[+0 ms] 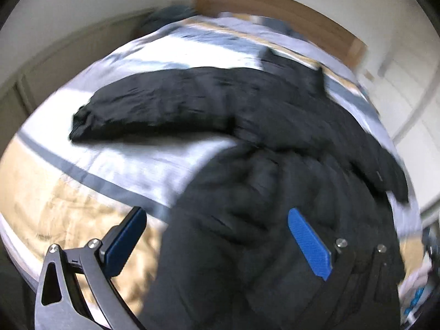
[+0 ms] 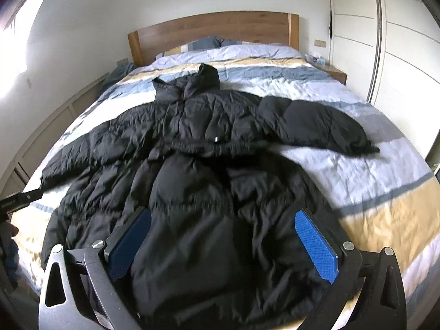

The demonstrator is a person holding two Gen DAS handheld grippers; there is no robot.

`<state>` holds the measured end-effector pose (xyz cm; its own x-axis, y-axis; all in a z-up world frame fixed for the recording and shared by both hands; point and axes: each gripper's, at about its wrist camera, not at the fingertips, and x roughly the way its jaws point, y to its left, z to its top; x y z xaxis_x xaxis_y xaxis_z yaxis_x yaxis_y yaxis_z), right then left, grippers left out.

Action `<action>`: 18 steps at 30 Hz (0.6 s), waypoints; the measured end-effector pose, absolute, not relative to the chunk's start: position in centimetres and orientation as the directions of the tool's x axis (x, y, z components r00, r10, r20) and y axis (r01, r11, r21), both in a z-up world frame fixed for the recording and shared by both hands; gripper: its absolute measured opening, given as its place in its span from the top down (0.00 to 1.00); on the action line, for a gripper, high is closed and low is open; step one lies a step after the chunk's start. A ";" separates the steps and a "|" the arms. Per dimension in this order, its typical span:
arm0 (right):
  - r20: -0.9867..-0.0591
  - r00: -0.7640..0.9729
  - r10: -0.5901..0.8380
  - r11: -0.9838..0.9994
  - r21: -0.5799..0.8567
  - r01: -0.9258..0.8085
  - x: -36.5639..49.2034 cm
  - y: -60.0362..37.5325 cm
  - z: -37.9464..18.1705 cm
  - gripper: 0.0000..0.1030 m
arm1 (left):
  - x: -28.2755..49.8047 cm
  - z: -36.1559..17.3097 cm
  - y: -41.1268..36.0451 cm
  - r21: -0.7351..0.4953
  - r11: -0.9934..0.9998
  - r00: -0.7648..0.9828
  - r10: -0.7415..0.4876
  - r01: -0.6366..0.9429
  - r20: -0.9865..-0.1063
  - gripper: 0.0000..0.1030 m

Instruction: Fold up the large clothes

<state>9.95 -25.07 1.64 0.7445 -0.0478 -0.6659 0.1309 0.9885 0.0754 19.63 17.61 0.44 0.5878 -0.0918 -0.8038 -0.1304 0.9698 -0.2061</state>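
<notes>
Black and puffy, the long coat (image 2: 192,126) lies spread over the middle of the bed (image 2: 385,192), with its collar toward the wooden headboard (image 2: 214,30) and its lower part reaching the foot edge. One sleeve (image 2: 316,123) stretches toward the right edge of the bed, the other sleeve (image 1: 154,104) toward the left edge. The cover of the bed has stripes in white, grey-blue and tan.

The right gripper (image 2: 222,244) hangs over the lower part of the coat near the foot edge. Its jaws stand wide apart, and a bulging fold of the black fabric rises between the blue pads (image 2: 316,247); I cannot tell if the pads touch it, and they do not pinch it.

The left gripper (image 1: 220,242) is over the left side of the coat's lower part, in a blurred picture. Its jaws are also wide apart and grip nothing; one pad shows over the tan stripe, the other over the black fabric.

A white wardrobe (image 2: 398,41) stands beside the right edge of the bed.
</notes>
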 end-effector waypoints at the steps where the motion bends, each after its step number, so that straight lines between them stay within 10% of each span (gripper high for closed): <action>1: -0.660 0.750 -0.048 0.989 0.076 0.131 10.7 -25.2 2.0 0.01 | 20.9 -0.2 19.7 -0.230 0.958 0.583 -0.088 -0.174 -0.808 0.00; 18: -0.685 0.720 -0.106 0.986 0.019 0.164 18.5 -25.8 0.0 0.01 | 31.3 -11.1 38.5 -0.595 0.593 0.664 -0.132 -0.543 -0.736 0.01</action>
